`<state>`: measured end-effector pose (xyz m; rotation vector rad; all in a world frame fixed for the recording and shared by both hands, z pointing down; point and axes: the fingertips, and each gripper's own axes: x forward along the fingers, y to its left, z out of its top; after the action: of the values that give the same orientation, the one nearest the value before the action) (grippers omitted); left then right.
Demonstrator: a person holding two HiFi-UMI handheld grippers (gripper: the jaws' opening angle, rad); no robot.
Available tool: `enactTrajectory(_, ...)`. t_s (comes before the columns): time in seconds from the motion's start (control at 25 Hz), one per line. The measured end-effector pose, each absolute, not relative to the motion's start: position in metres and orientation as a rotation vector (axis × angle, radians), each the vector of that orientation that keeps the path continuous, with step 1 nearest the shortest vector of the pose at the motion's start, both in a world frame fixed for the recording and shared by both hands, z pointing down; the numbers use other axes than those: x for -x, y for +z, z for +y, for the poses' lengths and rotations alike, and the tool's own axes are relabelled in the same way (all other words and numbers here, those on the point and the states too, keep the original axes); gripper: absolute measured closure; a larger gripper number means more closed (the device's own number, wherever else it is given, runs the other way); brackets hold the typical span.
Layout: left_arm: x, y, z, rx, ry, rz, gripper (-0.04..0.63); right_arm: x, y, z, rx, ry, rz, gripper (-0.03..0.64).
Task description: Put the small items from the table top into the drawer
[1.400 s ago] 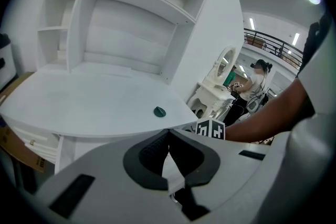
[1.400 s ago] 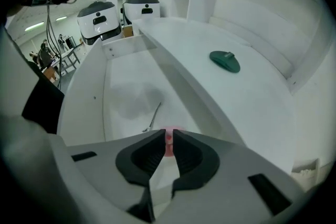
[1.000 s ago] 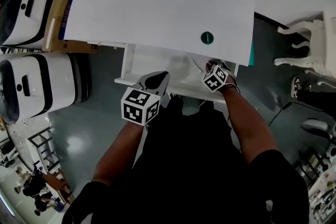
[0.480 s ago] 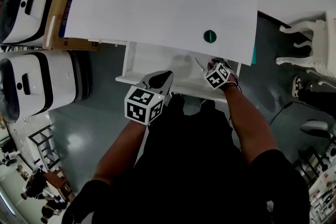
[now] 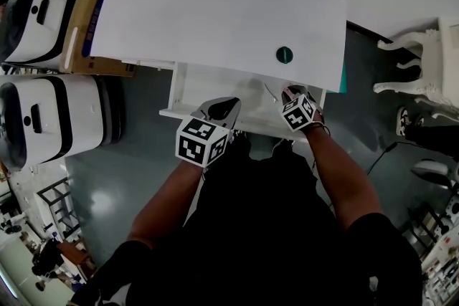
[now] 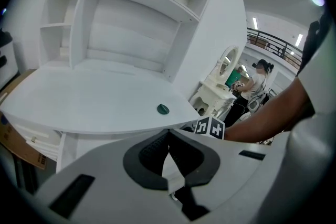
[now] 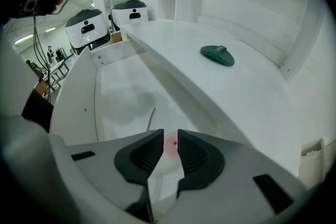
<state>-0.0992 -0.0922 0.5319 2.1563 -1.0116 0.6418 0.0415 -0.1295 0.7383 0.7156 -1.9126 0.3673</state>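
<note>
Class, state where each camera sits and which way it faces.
Head view: on the person's head, facing down at white desk top and open white drawer; left arm, right arm show.
Left gripper view: on left gripper, facing across desk top; right arm shows.
Right gripper view: on right gripper, jaws just opening over a pink round item, facing into drawer.
All share: dark green round item.
</note>
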Motion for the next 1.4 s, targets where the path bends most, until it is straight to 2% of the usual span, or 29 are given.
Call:
enactTrajectory(0.8,0.060,0.501,-0.106,-2.314,0.598,-0.958,0.586,-0.059,0.545,-0.132,-1.116,0.694,-2.295,0.544)
enactTrajectory(1.4,0.034,0.489,-0.109,-2.383,0.587,-0.902,0.586,-0.110,0.505,-0.118,-1.288,0.768,-2.312,0.589)
